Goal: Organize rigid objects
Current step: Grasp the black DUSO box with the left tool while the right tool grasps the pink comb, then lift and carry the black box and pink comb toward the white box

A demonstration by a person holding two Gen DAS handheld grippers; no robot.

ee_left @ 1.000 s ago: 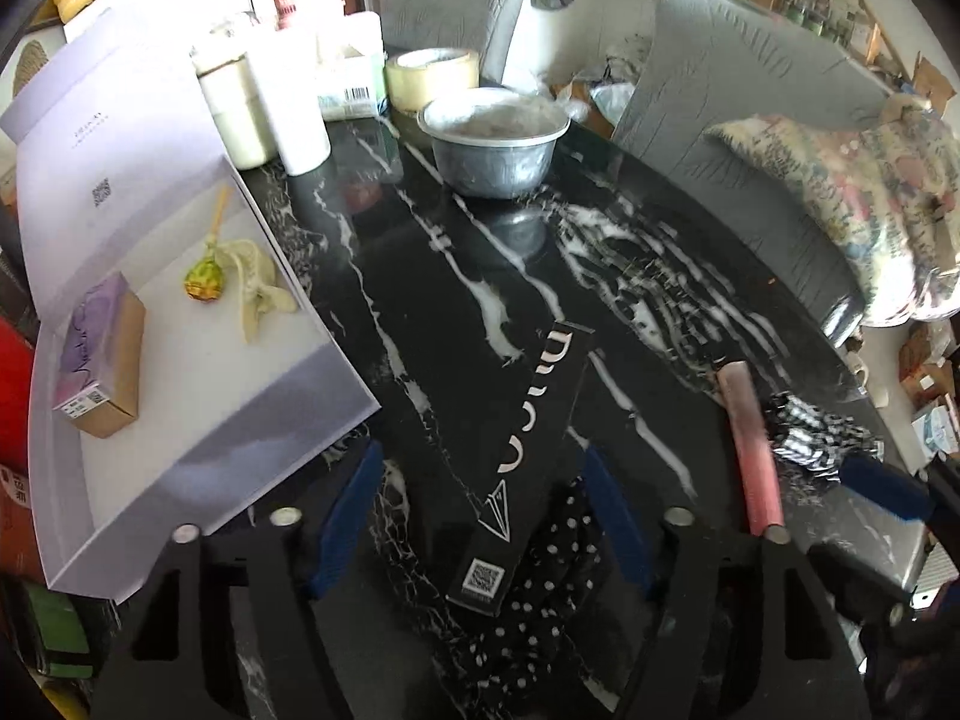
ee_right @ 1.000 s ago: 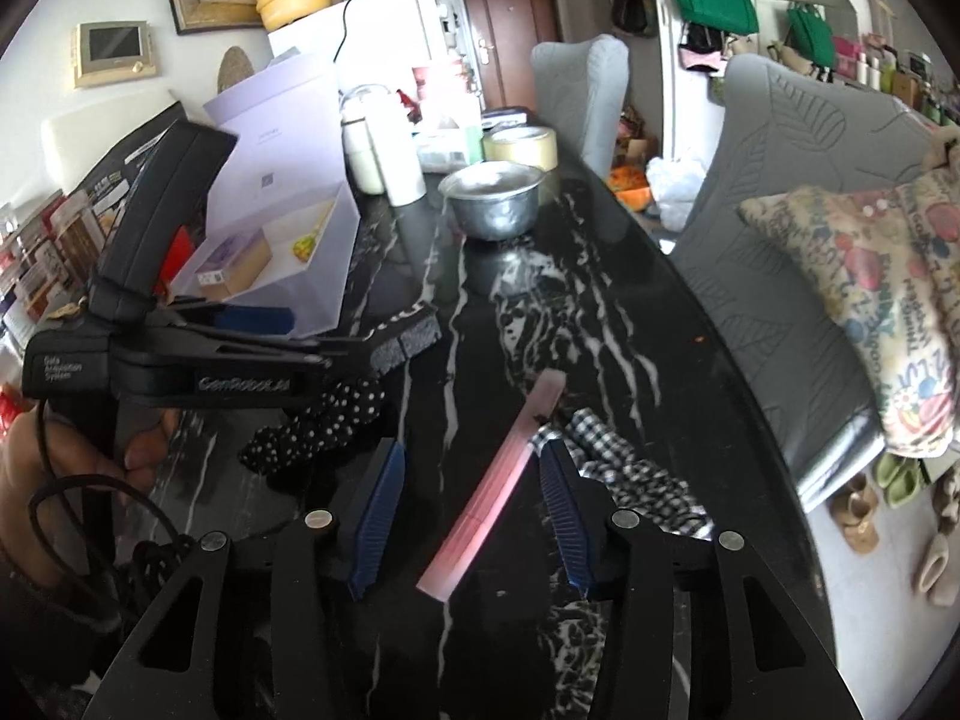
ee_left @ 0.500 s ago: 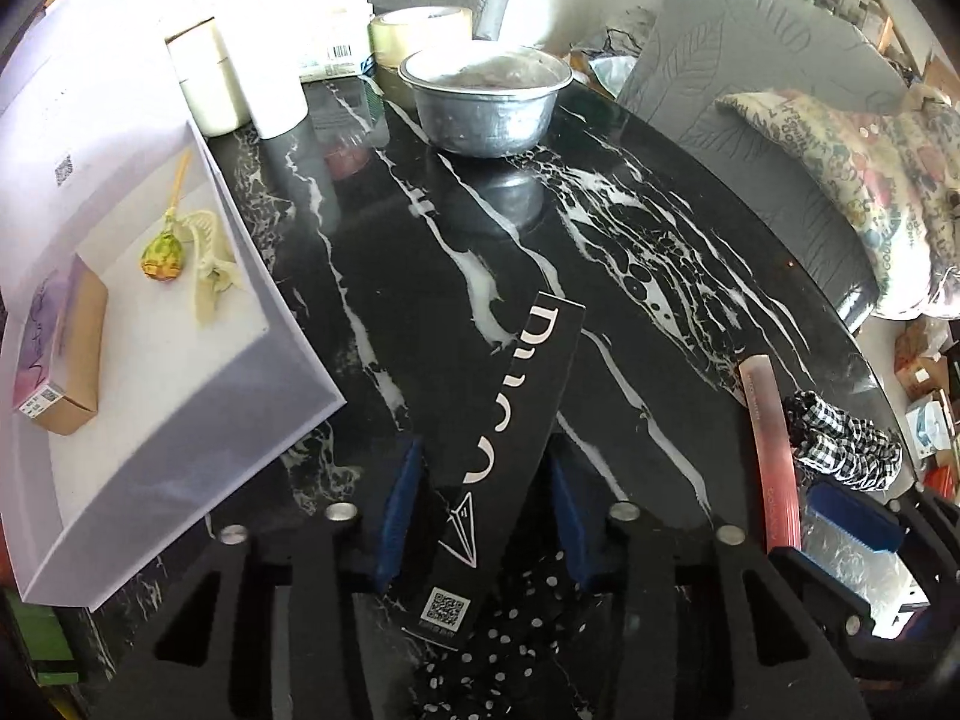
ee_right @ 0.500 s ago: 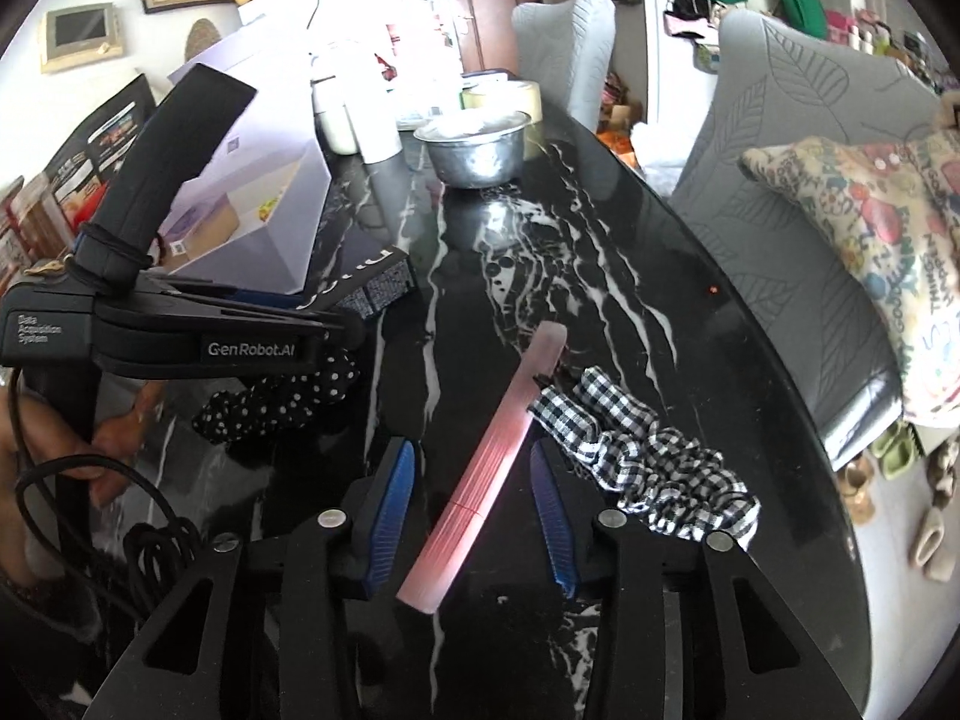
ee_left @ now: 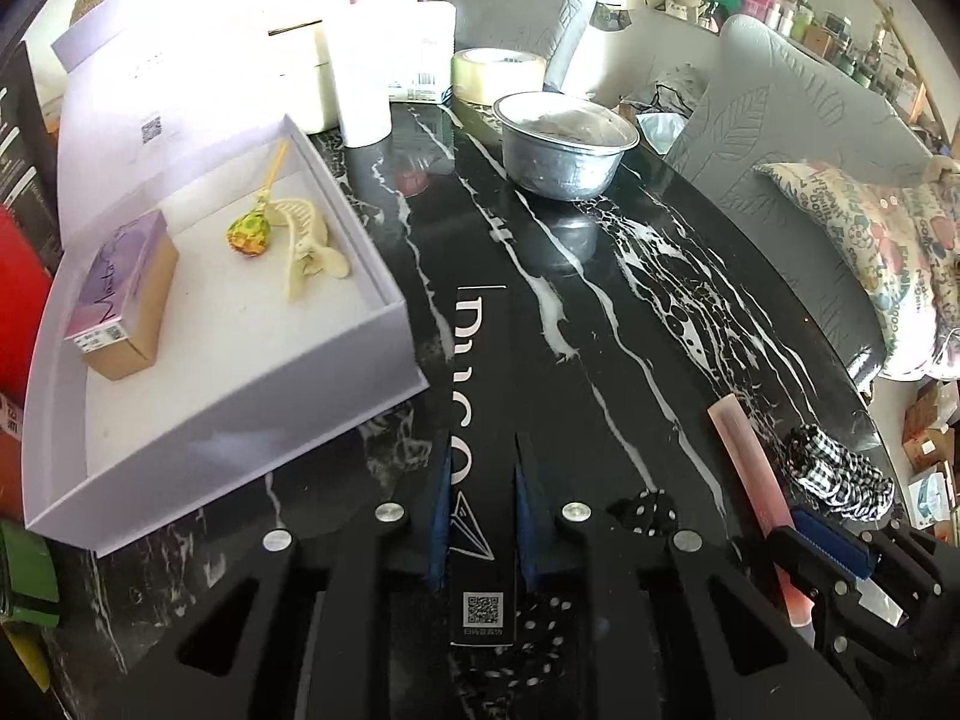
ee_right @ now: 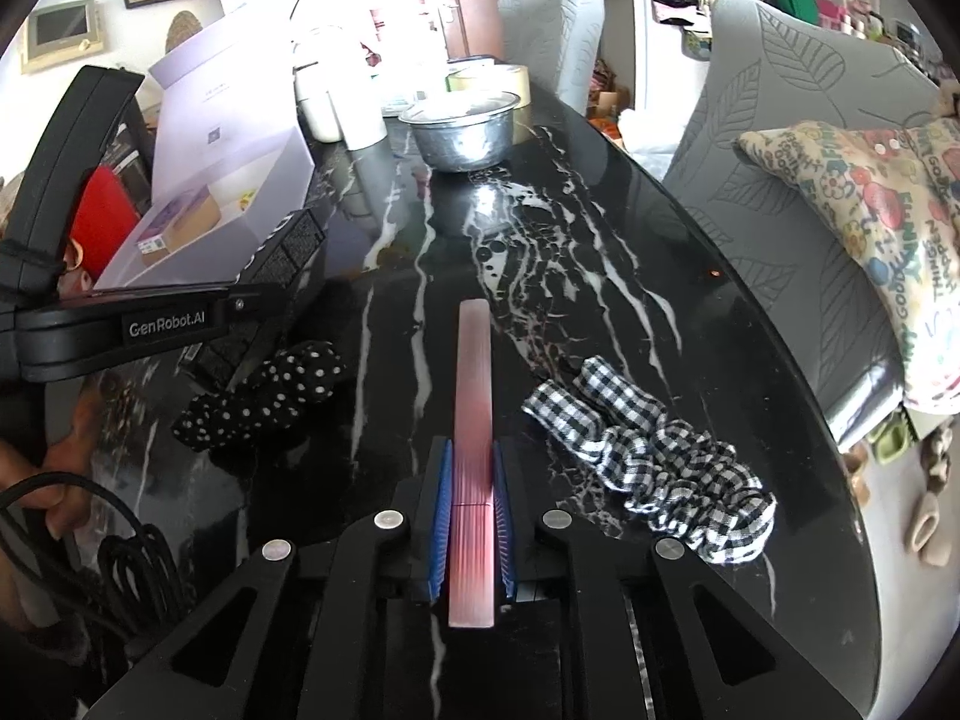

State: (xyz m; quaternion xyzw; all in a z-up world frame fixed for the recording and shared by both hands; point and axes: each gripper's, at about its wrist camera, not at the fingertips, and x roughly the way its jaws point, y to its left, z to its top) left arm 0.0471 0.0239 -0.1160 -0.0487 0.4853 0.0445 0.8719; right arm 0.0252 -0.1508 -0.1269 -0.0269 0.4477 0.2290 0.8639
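Gripping step | black box [ee_left: 482, 456] clamped in left tongs [ee_left: 480, 531], pink stick [ee_right: 474, 450] clamped in right tongs [ee_right: 471, 531], both just closed, both low on worktop [ee_right: 600, 228] | next: lifting toward lavender tray [ee_left: 240, 414] judged needed | counted: two scrunchies, one bowl [ee_left: 564, 147]

We see the long box [ee_left: 480, 396] on the table [ee_left: 630, 300], right of the open tray [ee_left: 240, 396]; bowl [ee_left: 564, 144] behind; flat stick [ee_right: 474, 420] between two scrunchies [ee_right: 654, 456].
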